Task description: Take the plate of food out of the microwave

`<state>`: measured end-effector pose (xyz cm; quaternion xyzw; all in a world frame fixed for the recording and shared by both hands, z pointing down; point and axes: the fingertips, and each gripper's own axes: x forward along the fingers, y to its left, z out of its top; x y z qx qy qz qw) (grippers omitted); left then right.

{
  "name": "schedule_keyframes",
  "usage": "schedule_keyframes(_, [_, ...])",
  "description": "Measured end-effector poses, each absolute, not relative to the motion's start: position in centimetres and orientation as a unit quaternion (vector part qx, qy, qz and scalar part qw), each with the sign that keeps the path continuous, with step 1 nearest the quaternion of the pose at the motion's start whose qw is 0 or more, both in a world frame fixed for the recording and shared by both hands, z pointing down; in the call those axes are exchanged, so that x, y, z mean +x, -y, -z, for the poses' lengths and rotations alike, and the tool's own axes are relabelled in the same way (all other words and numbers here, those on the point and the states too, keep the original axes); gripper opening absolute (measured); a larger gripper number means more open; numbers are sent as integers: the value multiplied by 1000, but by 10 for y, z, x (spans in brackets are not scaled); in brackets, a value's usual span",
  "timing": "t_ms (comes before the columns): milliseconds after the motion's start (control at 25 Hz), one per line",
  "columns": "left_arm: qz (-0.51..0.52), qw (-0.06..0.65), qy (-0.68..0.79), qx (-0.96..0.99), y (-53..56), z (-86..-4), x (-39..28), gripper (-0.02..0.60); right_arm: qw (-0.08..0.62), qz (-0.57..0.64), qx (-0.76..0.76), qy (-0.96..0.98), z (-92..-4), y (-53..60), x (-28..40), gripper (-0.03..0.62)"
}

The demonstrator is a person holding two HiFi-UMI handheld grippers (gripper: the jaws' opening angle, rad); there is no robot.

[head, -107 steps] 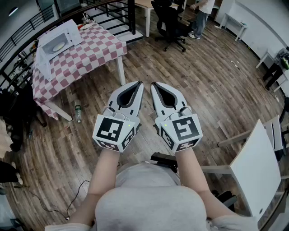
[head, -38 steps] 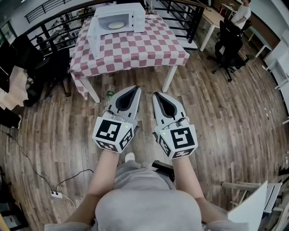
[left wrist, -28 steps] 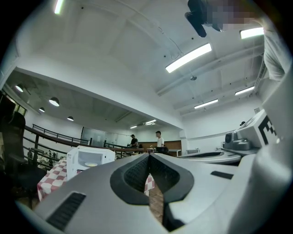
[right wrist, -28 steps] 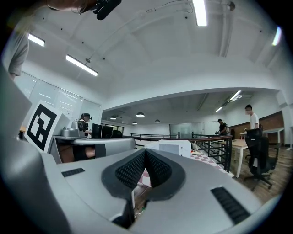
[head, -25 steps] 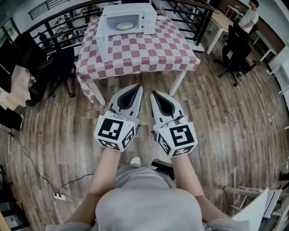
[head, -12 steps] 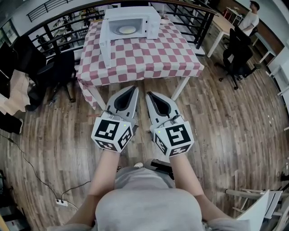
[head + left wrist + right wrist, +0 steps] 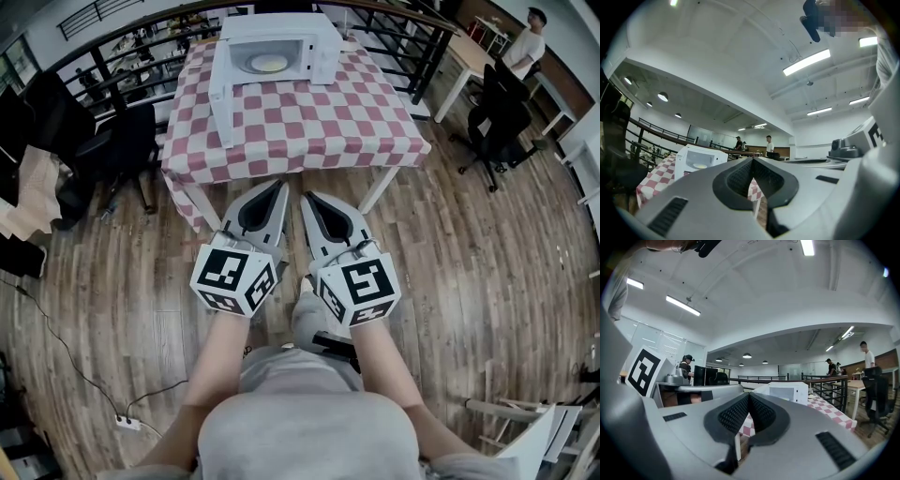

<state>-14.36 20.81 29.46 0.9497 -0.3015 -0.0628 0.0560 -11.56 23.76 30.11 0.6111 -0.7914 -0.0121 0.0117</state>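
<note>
A white microwave [image 7: 281,42] stands at the far side of a table with a red-and-white checked cloth [image 7: 309,122]. Its door [image 7: 221,94] hangs open to the left. Inside lies a plate of yellowish food [image 7: 269,64]. My left gripper [image 7: 280,185] and right gripper [image 7: 306,197] are side by side over the wooden floor, short of the table's near edge, both shut and empty. The left gripper view shows the microwave [image 7: 701,161] far ahead beyond the closed tips [image 7: 752,159]. The right gripper view shows it [image 7: 785,392] past the shut tips [image 7: 749,394].
Black chairs [image 7: 117,141] stand left of the table, an office chair [image 7: 497,108] to its right. A dark railing [image 7: 412,28] runs behind the table. A person [image 7: 532,33] stands at the far right. A cable and power strip [image 7: 124,422] lie on the floor at the left.
The table and microwave have come nearer and more central in the head view. Both grippers stay shut and side by side in front of the body.
</note>
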Motion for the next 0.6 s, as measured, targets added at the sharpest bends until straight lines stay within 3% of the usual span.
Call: schedule_keyframes(600, [70, 66, 329, 940, -123, -293, -120, 0, 9, 17, 597, 802, -296, -152, -82, 25])
